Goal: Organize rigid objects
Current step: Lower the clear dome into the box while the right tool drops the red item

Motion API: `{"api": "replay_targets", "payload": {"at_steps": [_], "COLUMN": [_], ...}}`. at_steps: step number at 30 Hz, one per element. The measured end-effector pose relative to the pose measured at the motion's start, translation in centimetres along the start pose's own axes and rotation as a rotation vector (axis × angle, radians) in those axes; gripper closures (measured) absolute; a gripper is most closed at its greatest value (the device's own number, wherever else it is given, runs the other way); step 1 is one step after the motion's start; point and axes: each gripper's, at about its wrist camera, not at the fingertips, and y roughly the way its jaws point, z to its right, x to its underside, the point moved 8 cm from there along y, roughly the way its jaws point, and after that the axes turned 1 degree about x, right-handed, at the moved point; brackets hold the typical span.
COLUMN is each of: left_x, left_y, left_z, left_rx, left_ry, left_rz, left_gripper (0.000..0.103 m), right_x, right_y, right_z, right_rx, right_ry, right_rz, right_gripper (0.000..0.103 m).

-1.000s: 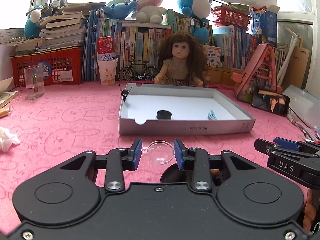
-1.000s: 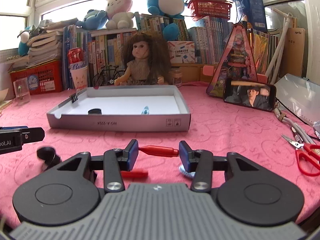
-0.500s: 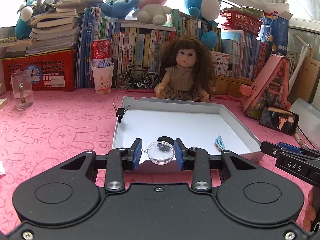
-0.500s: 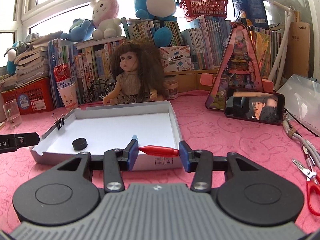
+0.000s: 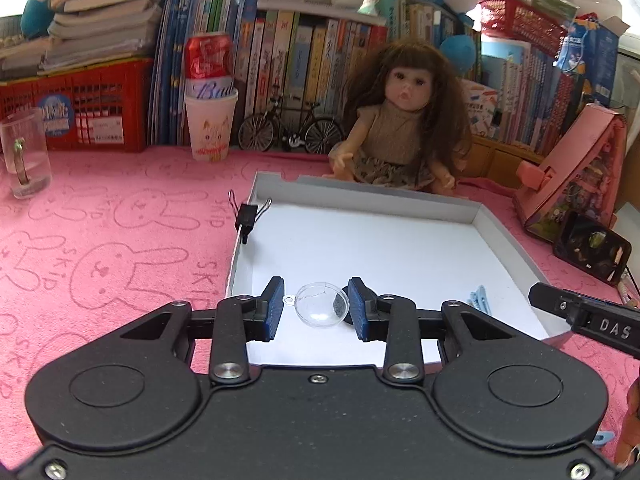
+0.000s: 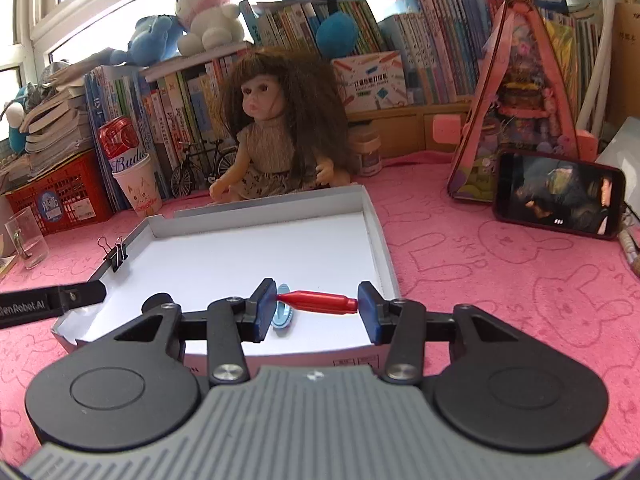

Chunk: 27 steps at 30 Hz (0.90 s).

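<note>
My left gripper point(image 5: 316, 310) is shut on a clear plastic half-sphere point(image 5: 318, 311) and hangs over the near left part of the shallow white box point(image 5: 492, 224). My right gripper point(image 6: 317, 304) is shut on a red pen cap point(image 6: 320, 302), held crosswise over the near right part of the same box point(image 6: 384, 248). Inside lie a black round cap point(image 5: 357, 295), partly behind the left fingers, and a blue clip point(image 5: 478, 298). A black binder clip point(image 5: 246, 216) grips the box's left wall. The right gripper's finger point(image 5: 588, 320) shows at the right edge of the left wrist view.
A doll point(image 5: 400, 120) sits just behind the box. A paper cup with a red can point(image 5: 210, 112), a model bicycle point(image 5: 290, 132), books, a red basket point(image 5: 80, 108) and a glass point(image 5: 24, 160) line the back. A phone point(image 6: 558, 194) and a pink triangular case point(image 6: 520, 108) stand at the right.
Both grippers moved forward from above the pink cloth to above the box, each keeping its object. The box now fills the lower middle of both views.
</note>
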Motion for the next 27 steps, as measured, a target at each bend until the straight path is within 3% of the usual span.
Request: {"api": "replay_targets", "payload": {"at_steps": [10,27], "left_x": [0.0,0.0], "left_y": [3.3,4.8], "left_z": [-0.9,0.0], "left_rx": [-0.013,-0.036], "left_ry": [-0.042,-0.006], "left_rz": [-0.077,-0.082], "left_gripper": [0.070,0.070], "right_x": [-1.9,-0.7], "right_y": [3.5,6.2], "right_z": [0.9,0.8], "right_rx": [-0.029,0.040], "right_ry": [0.168,0.196], "right_rz": [-0.203,-0.272], "right_gripper": [0.054,0.053]}}
